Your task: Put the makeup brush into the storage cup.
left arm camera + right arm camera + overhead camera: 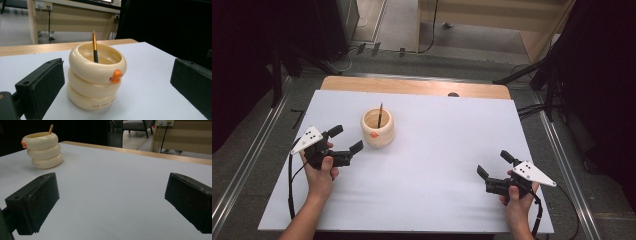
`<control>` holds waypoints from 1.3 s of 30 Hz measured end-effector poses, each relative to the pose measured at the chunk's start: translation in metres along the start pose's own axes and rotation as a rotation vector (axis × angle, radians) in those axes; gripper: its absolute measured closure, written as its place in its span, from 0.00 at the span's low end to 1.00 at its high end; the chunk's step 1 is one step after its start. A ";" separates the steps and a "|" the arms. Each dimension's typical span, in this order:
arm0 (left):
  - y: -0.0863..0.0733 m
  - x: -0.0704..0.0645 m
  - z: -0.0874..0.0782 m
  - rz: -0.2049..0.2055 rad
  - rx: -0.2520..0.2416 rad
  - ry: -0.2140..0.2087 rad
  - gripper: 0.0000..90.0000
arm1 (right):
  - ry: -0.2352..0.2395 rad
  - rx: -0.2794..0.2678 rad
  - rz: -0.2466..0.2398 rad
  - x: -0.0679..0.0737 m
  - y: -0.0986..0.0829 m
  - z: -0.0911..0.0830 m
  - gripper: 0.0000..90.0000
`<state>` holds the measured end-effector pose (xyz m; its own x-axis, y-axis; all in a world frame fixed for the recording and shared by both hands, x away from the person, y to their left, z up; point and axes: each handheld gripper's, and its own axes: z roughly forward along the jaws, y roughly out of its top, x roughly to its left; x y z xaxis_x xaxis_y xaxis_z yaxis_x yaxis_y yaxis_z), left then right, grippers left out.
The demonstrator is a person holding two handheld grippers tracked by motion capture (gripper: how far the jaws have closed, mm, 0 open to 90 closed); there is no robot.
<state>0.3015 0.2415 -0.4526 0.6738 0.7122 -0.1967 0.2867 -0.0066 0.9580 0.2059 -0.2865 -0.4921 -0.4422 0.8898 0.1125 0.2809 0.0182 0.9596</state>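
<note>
Cream ringed duck cup (377, 128) (orange beak) stands upright, holding a pencil (380, 114).

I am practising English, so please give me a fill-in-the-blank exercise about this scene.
1. The cream ring-shaped duck holder contains one ____.
2. The holder's small beak is ____ in colour.
3. The left gripper has its jaws ____.
4. The gripper nearer the holder is the ____ one.

Missing words: pencil; orange; open; left

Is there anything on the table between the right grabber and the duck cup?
No. In the high view, the stretch of white table top between the right gripper and the duck cup is bare. The right gripper view shows the same.
</note>
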 end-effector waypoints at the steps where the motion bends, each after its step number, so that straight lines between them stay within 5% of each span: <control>1: -0.001 0.000 -0.002 0.000 0.000 0.002 0.00 | 0.000 0.002 0.001 0.000 0.000 0.000 0.00; 24: -0.012 0.006 -0.040 0.004 -0.003 0.034 0.00 | -0.006 0.013 -0.005 0.001 -0.001 0.001 0.00; 39: -0.020 0.009 -0.066 0.046 0.011 0.080 0.00 | -0.013 0.015 -0.011 0.000 -0.002 0.001 0.00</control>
<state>0.2572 0.2941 -0.4601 0.6304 0.7645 -0.1349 0.2641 -0.0478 0.9633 0.2062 -0.2860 -0.4943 -0.4346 0.8952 0.0989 0.2892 0.0347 0.9567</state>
